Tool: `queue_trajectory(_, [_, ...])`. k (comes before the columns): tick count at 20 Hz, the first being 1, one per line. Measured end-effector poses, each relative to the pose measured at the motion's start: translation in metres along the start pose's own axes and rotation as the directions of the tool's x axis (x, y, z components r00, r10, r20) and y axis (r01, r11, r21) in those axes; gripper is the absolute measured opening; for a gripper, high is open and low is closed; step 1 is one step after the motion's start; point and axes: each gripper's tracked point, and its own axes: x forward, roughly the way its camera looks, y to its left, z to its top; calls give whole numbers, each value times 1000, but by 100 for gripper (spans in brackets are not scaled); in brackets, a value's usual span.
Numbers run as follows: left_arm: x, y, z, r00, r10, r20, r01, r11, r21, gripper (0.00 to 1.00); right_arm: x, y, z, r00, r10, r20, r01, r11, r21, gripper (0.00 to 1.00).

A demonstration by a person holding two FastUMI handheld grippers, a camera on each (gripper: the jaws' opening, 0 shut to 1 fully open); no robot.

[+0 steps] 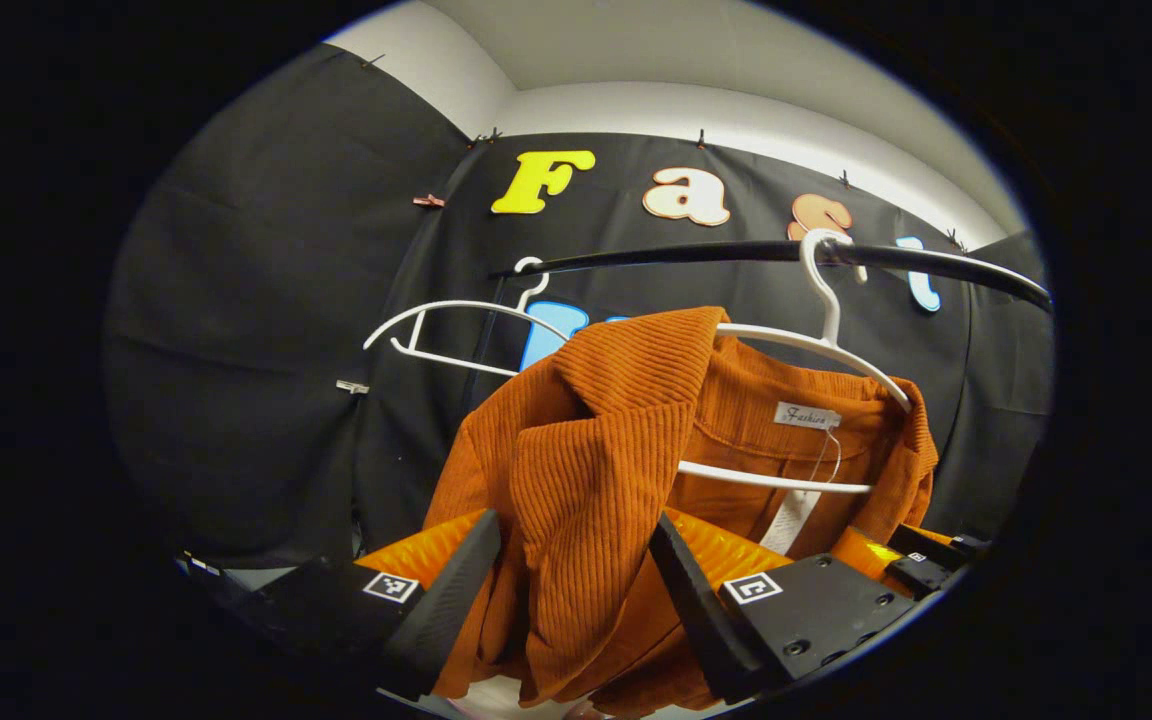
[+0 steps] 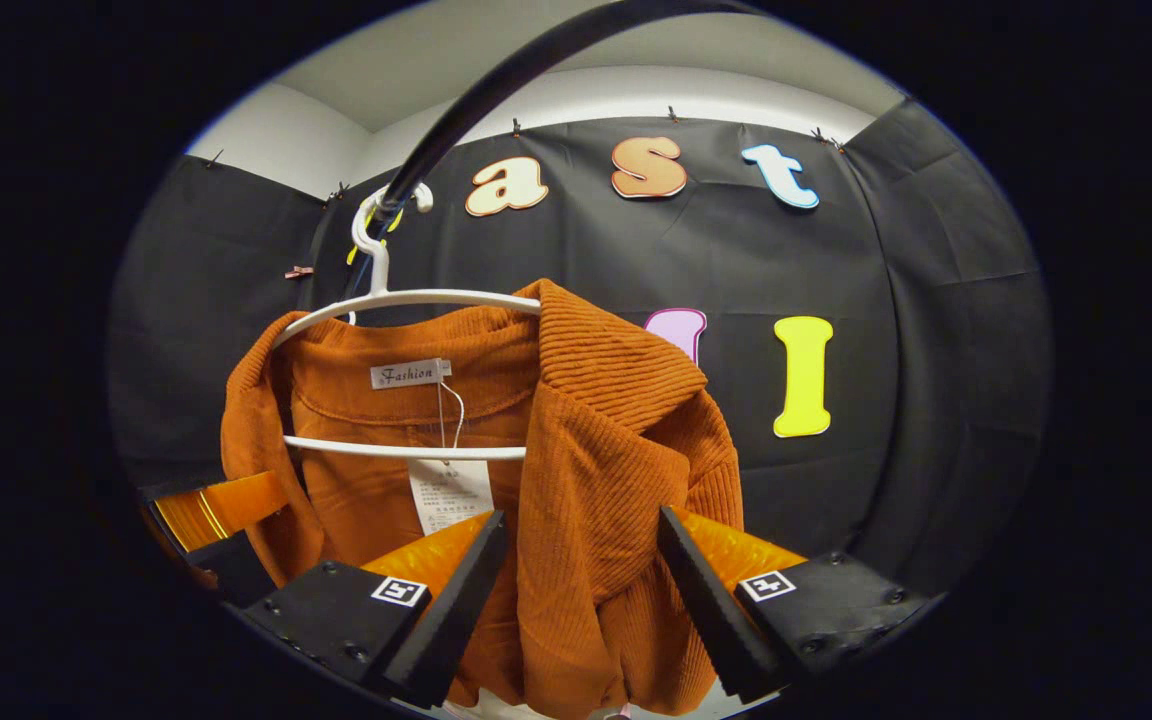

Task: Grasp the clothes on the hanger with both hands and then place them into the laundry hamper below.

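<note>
Here, in the left gripper view, left gripper [image 1: 576, 590] gaping wide around jacket [image 1: 586, 470] front, hanging from hanger [image 1: 816, 345]. Next, right gripper view: right gripper [image 2: 581, 590] likewise spreading open, straddling jacket [image 2: 606, 450] lapel edge.

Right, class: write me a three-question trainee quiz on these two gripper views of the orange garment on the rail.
1. True or false: the orange corduroy jacket hangs on a white hanger.
2. How many white hangers are on the black rail?
3. Left gripper jaws: A open around the fabric, B clamped shut, C empty?

Key: 1 true; 2 two, counting the bare hanger; 3 A, as with the right gripper.
</note>
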Motion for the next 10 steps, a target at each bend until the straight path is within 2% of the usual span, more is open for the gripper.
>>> queue_trajectory(5, [19,11,-9,997,73,8,-73,997,14,95,26,-4,-7,1000,26,-12,-26,999,23,94])
queue_trajectory(6, [22,14,-7,997,81,19,-82,997,7,95,29,-4,-7,999,37,-15,-37,999,19,87])
queue_trajectory(7, [27,13,-6,997,71,26,-70,997,-8,95,33,-4,-8,999,48,-22,-48,999,15,84])
queue_trajectory(8, [28,8,-4,999,46,22,-46,999,-25,93,36,-7,-9,999,45,-26,-45,999,9,76])
queue_trajectory(9, [31,11,-3,998,58,21,-57,998,-32,74,37,-11,-8,999,41,-27,-41,999,4,72])
queue_trajectory(10, [32,16,2,997,74,33,-73,997,-27,55,40,-13,-8,998,52,-22,-52,999,6,44])
